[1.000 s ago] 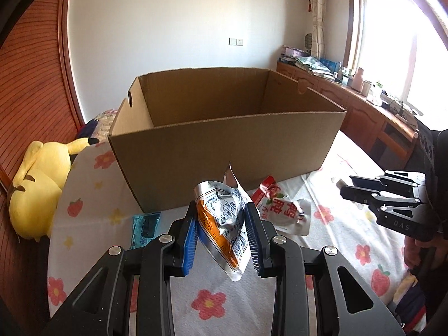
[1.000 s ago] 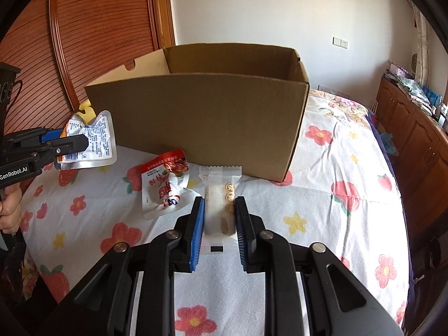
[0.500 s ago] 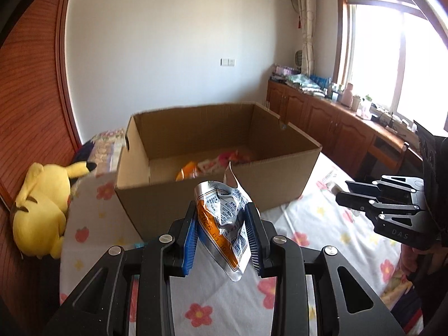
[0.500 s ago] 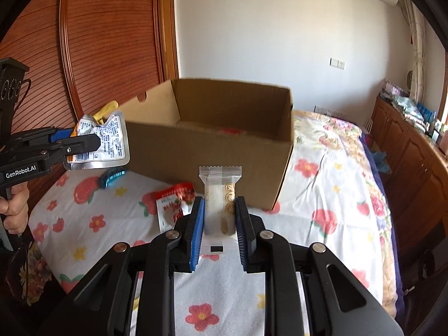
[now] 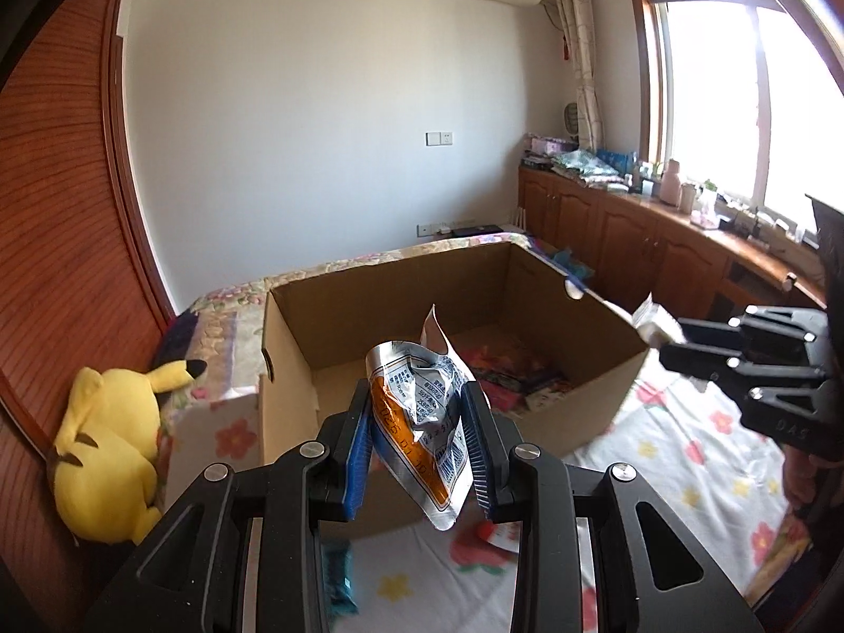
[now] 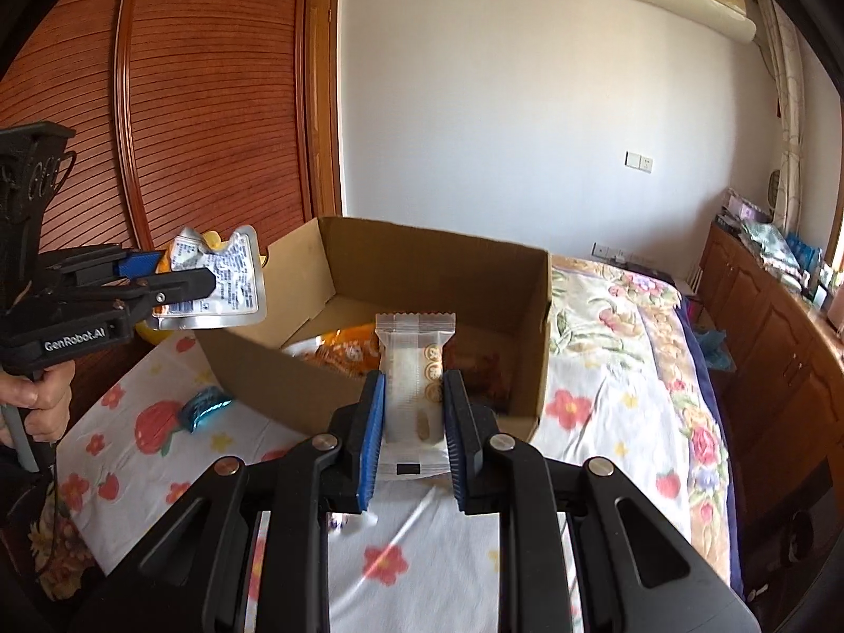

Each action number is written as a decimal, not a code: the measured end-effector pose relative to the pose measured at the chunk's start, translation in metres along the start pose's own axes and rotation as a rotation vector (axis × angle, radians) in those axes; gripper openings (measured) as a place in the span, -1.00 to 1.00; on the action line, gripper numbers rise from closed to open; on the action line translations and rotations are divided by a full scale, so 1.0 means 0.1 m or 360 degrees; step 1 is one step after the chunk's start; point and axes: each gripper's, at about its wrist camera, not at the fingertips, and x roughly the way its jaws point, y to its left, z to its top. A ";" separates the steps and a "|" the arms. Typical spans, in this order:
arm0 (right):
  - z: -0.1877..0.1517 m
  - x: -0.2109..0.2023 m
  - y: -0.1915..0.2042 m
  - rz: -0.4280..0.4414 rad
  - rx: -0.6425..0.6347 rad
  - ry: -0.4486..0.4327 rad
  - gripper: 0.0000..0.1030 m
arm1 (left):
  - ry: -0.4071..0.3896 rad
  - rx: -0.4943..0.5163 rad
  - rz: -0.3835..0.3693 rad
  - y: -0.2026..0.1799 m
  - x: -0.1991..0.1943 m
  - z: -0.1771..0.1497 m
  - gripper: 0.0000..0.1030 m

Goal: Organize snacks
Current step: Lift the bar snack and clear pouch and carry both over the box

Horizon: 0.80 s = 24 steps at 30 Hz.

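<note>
while several packets already lie in the bottom of the cardboard box [image 6: 533, 316], the sorting looks partly done, not finished. the left gripper [image 5: 419, 446] is clamped on a crumpled silver and orange pouch [image 5: 422, 416], held above the near wall of the box. the right gripper [image 6: 411, 440] is closed on a clear biscuit packet [image 6: 414, 369], also raised at the box's near edge. both need dropping in. a blue wrapper [image 6: 203, 403] and a red packet [image 5: 498, 535] wait on the flowered cloth [image 6: 622, 422] outside the box.
</note>
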 end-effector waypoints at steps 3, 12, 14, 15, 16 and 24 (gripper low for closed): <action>0.08 0.11 -0.01 0.0001 -0.0010 -0.0004 -0.55 | 0.0012 0.0006 0.0008 -0.01 0.09 0.03 -0.35; 0.23 0.47 -0.04 0.0045 0.0000 -0.0008 -0.55 | 0.0034 0.0006 0.0030 0.00 0.30 0.09 -0.34; 0.24 0.55 -0.04 0.0049 -0.0002 0.0001 -0.55 | 0.0045 -0.0002 0.0033 -0.01 0.35 0.10 -0.34; 0.23 0.59 -0.04 0.0055 -0.0001 0.0007 -0.55 | 0.0050 -0.0004 0.0033 0.00 0.38 0.10 -0.34; 0.23 0.63 -0.05 0.0059 0.0001 0.0013 -0.55 | 0.0057 -0.0007 0.0033 0.01 0.42 0.11 -0.34; 0.21 0.88 -0.08 0.0067 0.0013 0.0060 -0.55 | 0.0105 -0.0031 0.0036 0.02 0.61 0.18 -0.32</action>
